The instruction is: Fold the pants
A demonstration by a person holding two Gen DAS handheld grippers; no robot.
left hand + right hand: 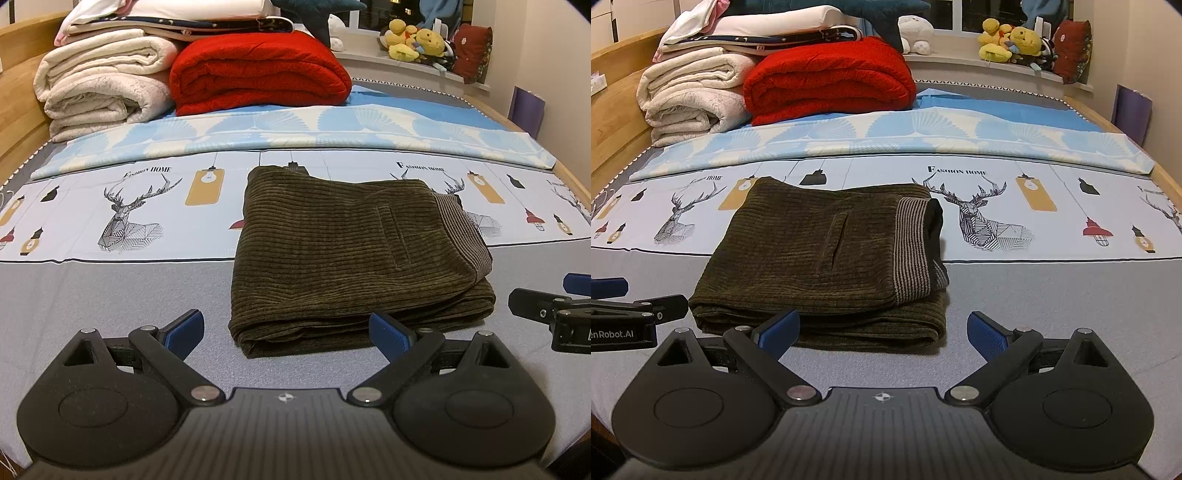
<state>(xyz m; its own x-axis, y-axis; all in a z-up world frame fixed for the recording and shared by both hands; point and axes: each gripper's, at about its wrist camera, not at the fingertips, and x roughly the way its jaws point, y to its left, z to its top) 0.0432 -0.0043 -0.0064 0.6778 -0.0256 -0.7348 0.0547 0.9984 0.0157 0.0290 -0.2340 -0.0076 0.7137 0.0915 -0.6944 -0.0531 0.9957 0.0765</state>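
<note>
Dark olive corduroy pants [351,254] lie folded into a compact rectangle on the bed, with a striped waistband [912,247] showing at their right end. My left gripper [286,332] stands open just in front of the fold's near edge, holding nothing. My right gripper [882,332] is also open and empty, close to the pants' [827,258] near right corner. In each view the other gripper shows at the frame's side: the right gripper [546,306] and the left gripper [639,306].
The bed [110,295] has a grey and deer-print sheet. A folded light-blue sheet [295,133] crosses behind the pants. Rolled white blankets [103,85] and a red blanket [258,70] are stacked at the far left. Plush toys [417,42] sit on the sill.
</note>
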